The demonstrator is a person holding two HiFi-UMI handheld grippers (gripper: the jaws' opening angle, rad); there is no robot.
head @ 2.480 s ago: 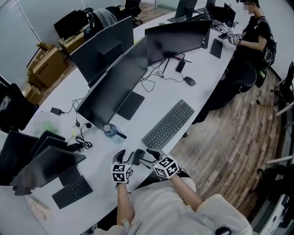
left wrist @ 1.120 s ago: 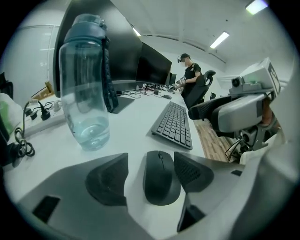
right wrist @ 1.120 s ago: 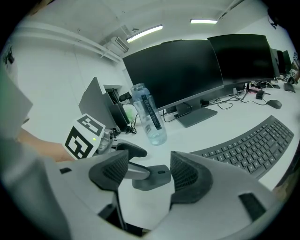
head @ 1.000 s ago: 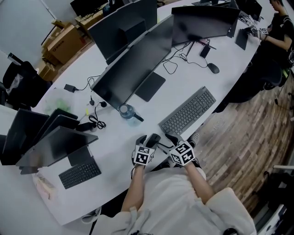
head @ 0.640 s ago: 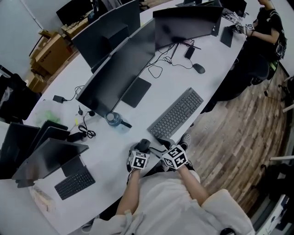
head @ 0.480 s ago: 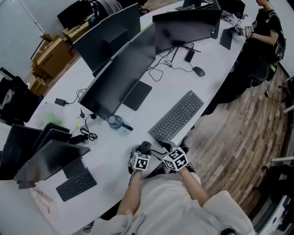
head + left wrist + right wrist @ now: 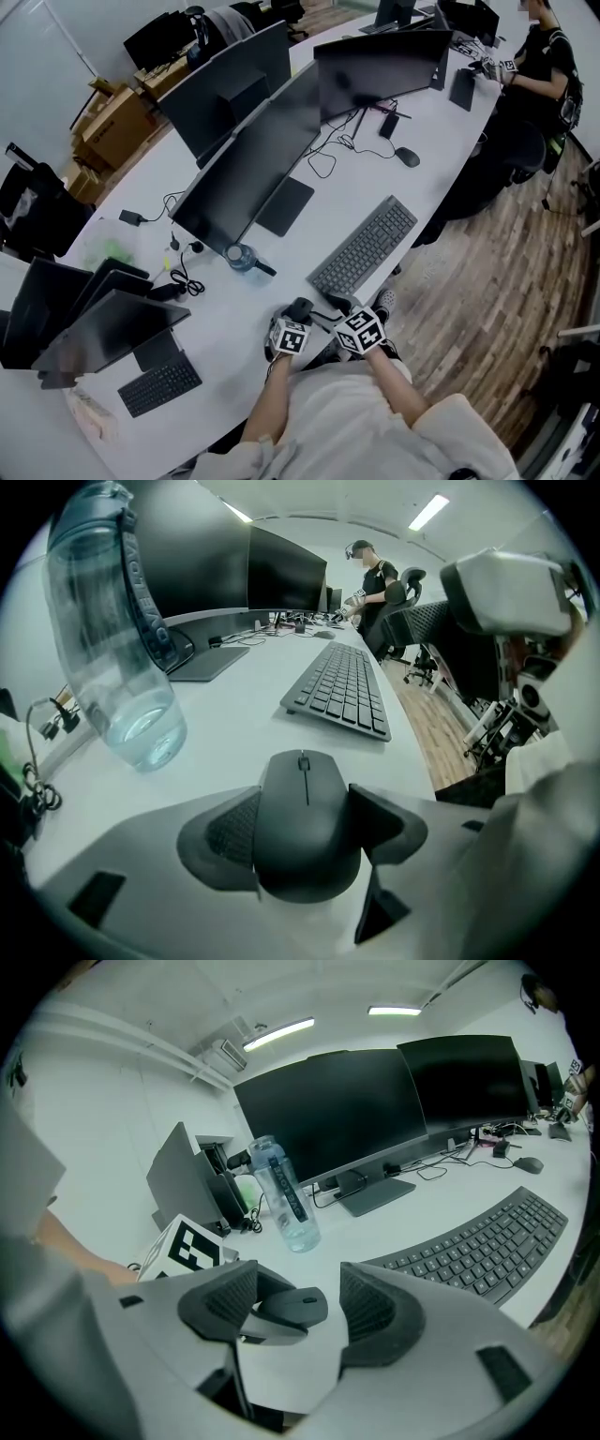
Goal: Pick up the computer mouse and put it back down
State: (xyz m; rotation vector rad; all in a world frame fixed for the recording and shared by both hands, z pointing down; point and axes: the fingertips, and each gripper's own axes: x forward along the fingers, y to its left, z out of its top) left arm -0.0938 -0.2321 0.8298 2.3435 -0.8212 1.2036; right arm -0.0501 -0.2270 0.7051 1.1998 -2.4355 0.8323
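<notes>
A black computer mouse (image 7: 305,822) sits between the jaws of my left gripper (image 7: 305,829), which is shut on its sides. In the head view the mouse (image 7: 300,307) is at the white table's (image 7: 234,309) front edge, ahead of the left gripper (image 7: 295,319). I cannot tell whether it touches the table. My right gripper (image 7: 336,306) is close on the right, open. Its own view looks between wide-apart jaws (image 7: 298,1299) at the mouse (image 7: 295,1309), which lies beyond them, untouched.
A grey keyboard (image 7: 364,246) lies to the right front. A clear water bottle (image 7: 239,257) stands beyond the mouse, with large monitors (image 7: 253,169) behind it. A second mouse (image 7: 407,157) is far off. Laptops and a small keyboard (image 7: 159,384) sit left. A person (image 7: 534,66) works at the far end.
The head camera has swung about. Both grippers stay together at the table's front edge, with the mouse still in the left one.
</notes>
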